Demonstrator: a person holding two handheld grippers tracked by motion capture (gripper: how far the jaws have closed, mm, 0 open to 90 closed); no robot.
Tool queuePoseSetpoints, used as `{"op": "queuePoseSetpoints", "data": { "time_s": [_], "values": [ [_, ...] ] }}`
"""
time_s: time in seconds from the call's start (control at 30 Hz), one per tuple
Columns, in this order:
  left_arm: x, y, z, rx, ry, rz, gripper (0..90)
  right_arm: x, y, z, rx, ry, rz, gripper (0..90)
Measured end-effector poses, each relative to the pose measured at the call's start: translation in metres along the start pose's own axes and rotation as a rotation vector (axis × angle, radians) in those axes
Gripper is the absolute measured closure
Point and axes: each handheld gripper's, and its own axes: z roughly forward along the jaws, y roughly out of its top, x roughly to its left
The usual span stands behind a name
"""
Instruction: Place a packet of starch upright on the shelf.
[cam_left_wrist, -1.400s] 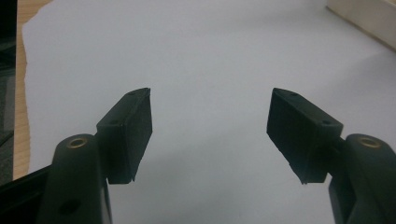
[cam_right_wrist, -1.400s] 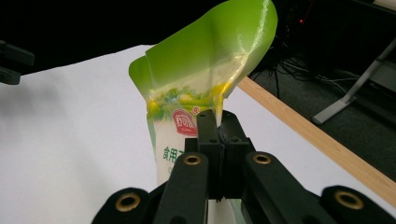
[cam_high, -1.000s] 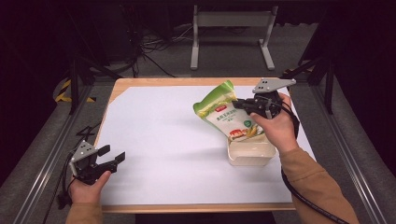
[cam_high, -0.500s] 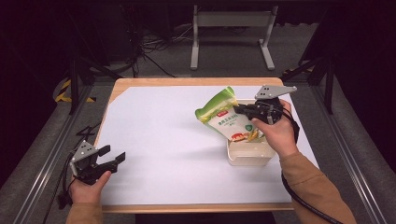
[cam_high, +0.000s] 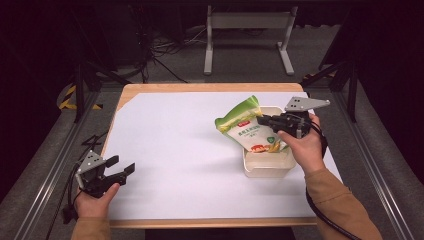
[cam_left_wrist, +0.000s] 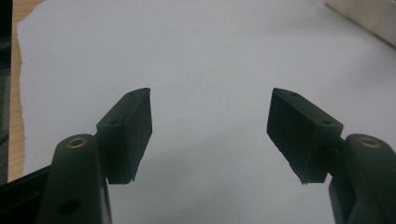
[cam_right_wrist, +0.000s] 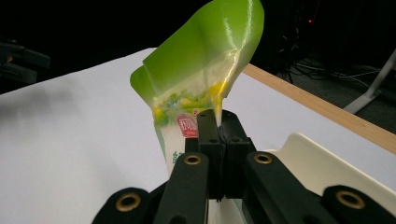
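Two grippers: both are working over a wooden table that is covered by a large white paper sheet.
Left gripper: it is resting at the near left corner of the white sheet, held in the person's left hand, with its jaws standing wide apart and nothing between them; in the left gripper view bare white paper is showing in the gap.
Middle of the sheet: it is lying between the two grippers, which are sitting well apart.
Green and yellow plastic snack bag: it is hanging tilted, its green top leaning up and to the left in the high view, its printed lower end dipping into the tray.
Cream-coloured rectangular plastic tray: it is sitting on the right half of the sheet, just under and in front of the right gripper.
Right gripper: held in the person's right hand, it is pointing left over the tray, and its jaws are pinching the bag's right edge; in the right gripper view the two black jaws are pressing together on the thin film, the bag rising above and to the left of them.
Tray in the right gripper view: its pale rim is showing just to the right of the jaws.
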Motion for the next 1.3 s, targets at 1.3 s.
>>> {"op": "queuePoseSetpoints", "data": {
  "time_s": [1.3],
  "values": [
    [-0.004,0.0,0.005,0.011,0.0,0.01,31.6,-0.02,-0.069,-0.058,-0.063,-0.107,0.162,88.8]
  ]
}}
